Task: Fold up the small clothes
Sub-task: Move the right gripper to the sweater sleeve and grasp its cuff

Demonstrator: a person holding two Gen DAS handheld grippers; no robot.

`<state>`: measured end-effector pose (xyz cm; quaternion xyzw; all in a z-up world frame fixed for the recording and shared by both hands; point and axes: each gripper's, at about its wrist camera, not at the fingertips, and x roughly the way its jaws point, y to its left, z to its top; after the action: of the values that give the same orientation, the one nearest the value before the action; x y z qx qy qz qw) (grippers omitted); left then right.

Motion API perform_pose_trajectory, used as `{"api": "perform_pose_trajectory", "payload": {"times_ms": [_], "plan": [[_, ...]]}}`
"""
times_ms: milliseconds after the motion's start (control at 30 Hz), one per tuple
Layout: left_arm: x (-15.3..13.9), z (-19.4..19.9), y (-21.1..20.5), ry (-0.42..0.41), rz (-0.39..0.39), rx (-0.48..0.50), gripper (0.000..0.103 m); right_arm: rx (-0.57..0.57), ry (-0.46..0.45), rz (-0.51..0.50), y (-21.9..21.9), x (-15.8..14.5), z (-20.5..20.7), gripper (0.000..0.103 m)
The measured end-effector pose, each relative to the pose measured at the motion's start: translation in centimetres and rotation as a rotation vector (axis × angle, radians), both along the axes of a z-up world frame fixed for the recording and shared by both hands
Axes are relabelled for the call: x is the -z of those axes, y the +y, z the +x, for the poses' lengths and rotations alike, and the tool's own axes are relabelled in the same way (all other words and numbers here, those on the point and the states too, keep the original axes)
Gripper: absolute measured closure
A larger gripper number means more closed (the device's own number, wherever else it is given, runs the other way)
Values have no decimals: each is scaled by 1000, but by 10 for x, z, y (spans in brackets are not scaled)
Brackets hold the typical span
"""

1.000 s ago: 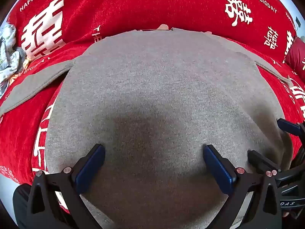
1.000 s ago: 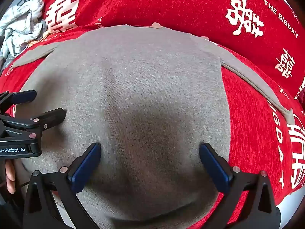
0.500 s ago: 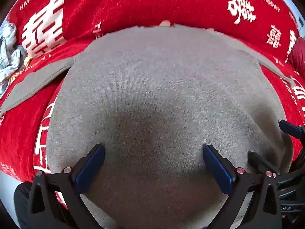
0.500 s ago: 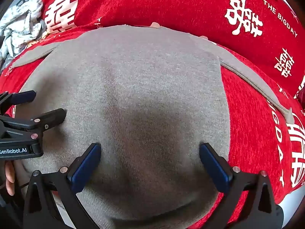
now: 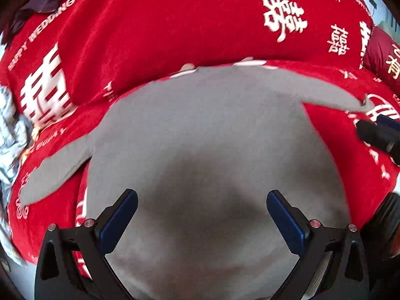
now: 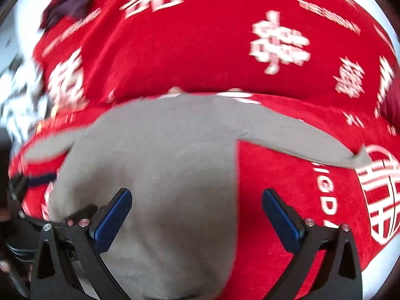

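A grey long-sleeved top lies flat on a red cloth, sleeves spread to both sides; it also shows in the right wrist view. My left gripper is open and empty, raised above the lower body of the top. My right gripper is open and empty above the top's right side edge. Its fingers show at the right of the left wrist view. The left gripper's fingers show at the left of the right wrist view. The right wrist view is motion-blurred.
A red cloth with white characters and lettering covers the surface. A heap of pale printed clothes lies at the far left. A dark purple garment lies at the back left. The cloth's near edge shows at bottom right.
Both grippers have lifted up and back from the top, so more of the cloth and both sleeves now show. The right gripper has shifted right and is moving fast.
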<state>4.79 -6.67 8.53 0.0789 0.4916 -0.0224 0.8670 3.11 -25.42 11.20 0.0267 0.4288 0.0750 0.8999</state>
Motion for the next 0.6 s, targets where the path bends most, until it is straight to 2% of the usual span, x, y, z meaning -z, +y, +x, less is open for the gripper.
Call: {"api": "perform_pose_trajectory", "payload": {"times_ms": [167,300,433,500,600], "plan": [[-3,36,-23,44,-70,21,0,173,34,177,-94,-7,20,0],[-3,62,-48,68,-112,19,0,361,75,233,-172,5,41,0],[-4,92,-78,76,-107,25,0,593,100,275,-247,24,61,0],[1,109,-95,93,-91,40,0,663,108,314,-276,35,69,0],[12,131,-116,122,-67,59,0,741,121,297,-303,48,80,0]]}}
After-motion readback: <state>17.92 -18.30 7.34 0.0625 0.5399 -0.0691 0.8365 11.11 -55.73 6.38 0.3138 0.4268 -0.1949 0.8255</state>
